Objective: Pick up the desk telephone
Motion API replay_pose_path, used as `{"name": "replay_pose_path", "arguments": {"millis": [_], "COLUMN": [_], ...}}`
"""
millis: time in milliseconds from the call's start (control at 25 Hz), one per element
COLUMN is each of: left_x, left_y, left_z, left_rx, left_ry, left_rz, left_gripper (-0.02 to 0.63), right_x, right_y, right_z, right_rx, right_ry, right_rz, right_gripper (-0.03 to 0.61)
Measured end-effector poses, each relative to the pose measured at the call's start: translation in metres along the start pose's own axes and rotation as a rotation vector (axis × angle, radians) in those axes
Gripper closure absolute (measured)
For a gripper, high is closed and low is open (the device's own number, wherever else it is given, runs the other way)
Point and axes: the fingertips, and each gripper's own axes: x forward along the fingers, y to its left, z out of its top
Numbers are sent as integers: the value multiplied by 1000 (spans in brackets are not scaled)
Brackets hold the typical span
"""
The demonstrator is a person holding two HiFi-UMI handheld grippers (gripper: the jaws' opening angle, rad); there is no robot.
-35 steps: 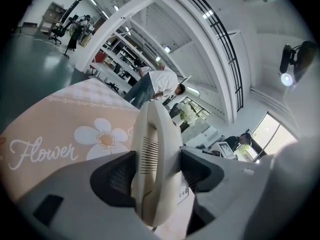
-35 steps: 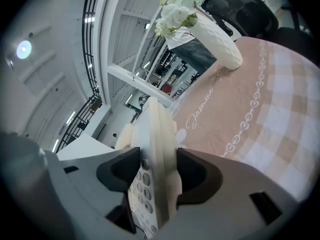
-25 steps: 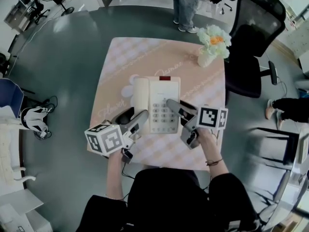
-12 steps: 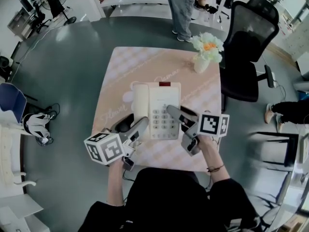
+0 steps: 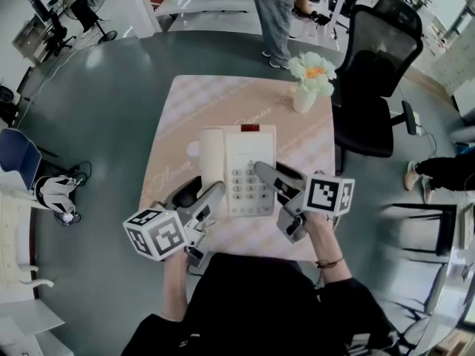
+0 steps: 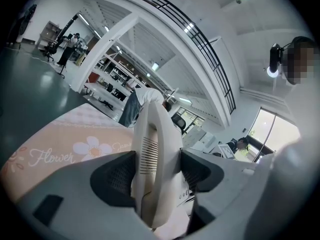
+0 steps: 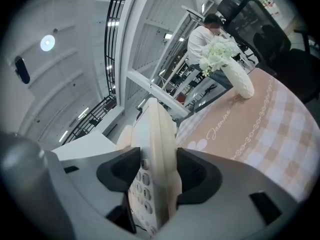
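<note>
The cream desk telephone (image 5: 241,162), handset on its left and keypad in the middle, is held over the pink tablecloth. My left gripper (image 5: 204,191) is shut on its left, handset edge. My right gripper (image 5: 274,175) is shut on its right edge beside the keypad. In the left gripper view the telephone's edge (image 6: 155,154) stands upright, clamped by both pads of the left gripper (image 6: 156,176). The right gripper view shows the telephone (image 7: 157,149) pinched the same way in the right gripper (image 7: 156,176), keys facing left.
The small square table (image 5: 297,136) carries a white vase of flowers (image 5: 308,80) at its far right corner. A black office chair (image 5: 375,73) stands close to the table's right side. A person (image 5: 274,13) stands beyond the far edge. Grey floor surrounds the table.
Both grippers stay clamped on the telephone. It looks slightly larger and nearer the vase than a second ago, as if raised a little; the head view has also shifted.
</note>
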Motion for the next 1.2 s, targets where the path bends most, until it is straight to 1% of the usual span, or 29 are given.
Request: {"name": "replay_pose_path", "arguments": {"millis": [440, 640, 1200], "left_x": [-9, -10, -9], "left_y": [-16, -22, -23], "left_z": [6, 8, 7], "left_rx": [32, 39, 55], "left_ry": [-35, -45, -43], "left_rz": [3, 1, 6], "left_gripper": [337, 337, 337], "right_x": [-10, -15, -17], "right_y": [16, 18, 19], "right_z": [6, 8, 6], "right_rx": [-41, -50, -37], "right_ry": [-16, -28, -30], "right_rz": [19, 13, 31], "right_gripper": [360, 360, 360]}}
